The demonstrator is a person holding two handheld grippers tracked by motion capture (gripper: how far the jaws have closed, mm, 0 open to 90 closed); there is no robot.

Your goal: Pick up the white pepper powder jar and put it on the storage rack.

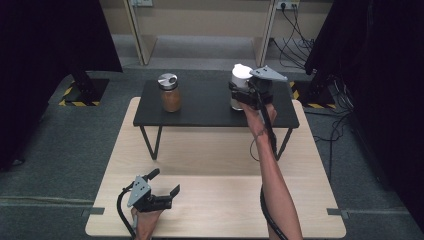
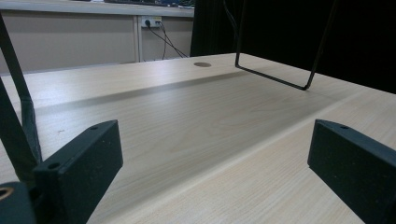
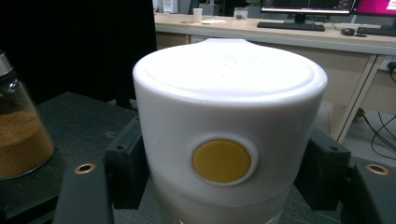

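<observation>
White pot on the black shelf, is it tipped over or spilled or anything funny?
No, nothing stands out. The white pot stands upright on the black shelf, lid on, clamped by the right gripper. The spice jar beside it is upright too, no spill.

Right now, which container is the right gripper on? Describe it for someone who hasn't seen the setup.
On the wooden table stands a low black shelf carrying two containers. The right gripper is shut on the white container at the shelf's right end. Unlike the glass jar of brown powder to its left, it is opaque white with a round yellow button on its side.
</observation>
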